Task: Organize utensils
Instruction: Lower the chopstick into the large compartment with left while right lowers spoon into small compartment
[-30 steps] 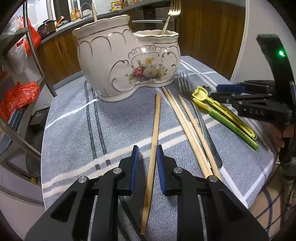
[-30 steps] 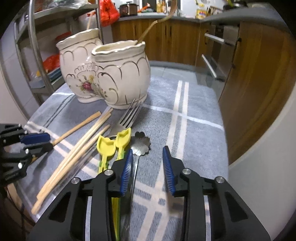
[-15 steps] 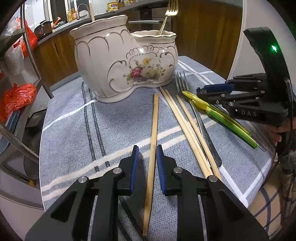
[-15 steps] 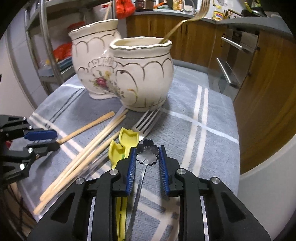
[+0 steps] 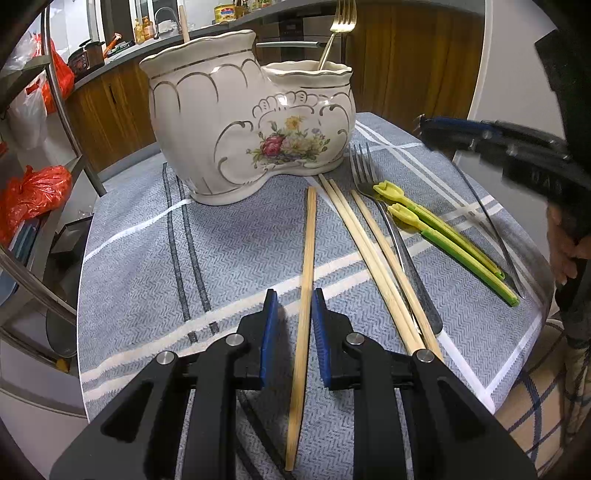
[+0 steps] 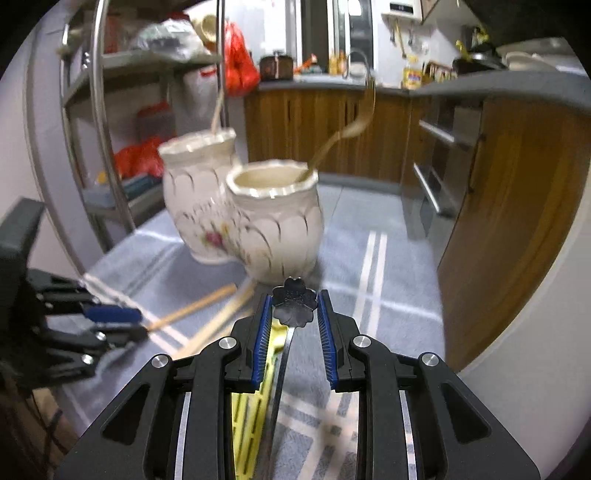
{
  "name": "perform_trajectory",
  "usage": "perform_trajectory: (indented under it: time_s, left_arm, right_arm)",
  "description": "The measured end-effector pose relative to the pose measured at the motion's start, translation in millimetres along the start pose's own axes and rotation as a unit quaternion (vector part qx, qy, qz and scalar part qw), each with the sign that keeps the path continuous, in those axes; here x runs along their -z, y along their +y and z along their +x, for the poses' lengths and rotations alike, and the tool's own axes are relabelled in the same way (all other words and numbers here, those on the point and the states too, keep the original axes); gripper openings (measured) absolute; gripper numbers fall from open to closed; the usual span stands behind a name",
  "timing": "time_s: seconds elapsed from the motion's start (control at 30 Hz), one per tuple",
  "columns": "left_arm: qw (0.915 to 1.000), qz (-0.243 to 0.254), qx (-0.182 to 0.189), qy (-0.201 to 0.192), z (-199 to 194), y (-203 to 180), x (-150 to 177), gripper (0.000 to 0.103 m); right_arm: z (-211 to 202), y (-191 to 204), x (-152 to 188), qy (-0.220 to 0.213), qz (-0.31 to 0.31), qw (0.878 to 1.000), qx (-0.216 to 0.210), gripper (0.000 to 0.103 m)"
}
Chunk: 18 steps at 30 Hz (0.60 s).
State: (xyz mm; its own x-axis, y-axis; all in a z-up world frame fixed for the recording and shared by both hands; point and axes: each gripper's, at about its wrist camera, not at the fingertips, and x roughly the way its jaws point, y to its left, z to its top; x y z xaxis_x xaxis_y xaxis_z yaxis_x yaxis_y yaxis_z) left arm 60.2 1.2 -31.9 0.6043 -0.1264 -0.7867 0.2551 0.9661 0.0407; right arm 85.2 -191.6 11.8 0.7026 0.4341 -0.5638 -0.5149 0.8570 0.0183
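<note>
A cream floral ceramic holder (image 5: 221, 129) (image 6: 273, 229) stands on the blue-grey cloth with a gold fork (image 5: 334, 33) in its smaller pot. My left gripper (image 5: 291, 306) is low over the cloth, open. A single wooden chopstick (image 5: 308, 240) lies between its pads without touching them. Beside it lie two more chopsticks (image 5: 369, 240), a steel fork (image 5: 364, 173) and two yellow-green picks (image 5: 443, 236). My right gripper (image 6: 295, 294) is shut on a flower-headed metal spoon (image 6: 286, 350), raised off the cloth in front of the holder. Its handle hangs down between the fingers.
A metal rack (image 5: 55, 92) with red bags (image 5: 33, 192) stands left of the table. Wooden cabinets line the back and right. The cloth's edge (image 5: 517, 369) falls away at the near right. A person's hand (image 5: 565, 243) grips the right tool.
My right gripper closed on the flower-headed spoon and lifted it off the cloth, tilting up toward the holder. The left gripper stayed around the chopstick.
</note>
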Motion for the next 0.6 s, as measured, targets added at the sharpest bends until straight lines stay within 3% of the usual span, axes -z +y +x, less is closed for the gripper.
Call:
perform_trajectory:
  time_s: [0.13, 0.3, 0.6]
  left_arm:
    - [1.0000, 0.008, 0.002, -0.004, -1.3, -3.7, 1.9, 0.006]
    - [0.9999, 0.013, 0.001, -0.007, -2.1, -6.6, 3.2, 0.006]
    - [0.9982, 0.022, 0.012, -0.054, -19.6, -4.0, 14.4, 0.006]
  right_arm:
    - [-6.5, 2.1, -4.9, -0.019, -0.014, 1.000, 0.005, 0.003]
    - [-8.8, 0.8, -1.1, -0.023, -0.011, 1.000, 0.000, 0.002]
    - [-42.5, 8.9, -10.0, -0.092, -0.019, 0.995, 0.022, 0.002]
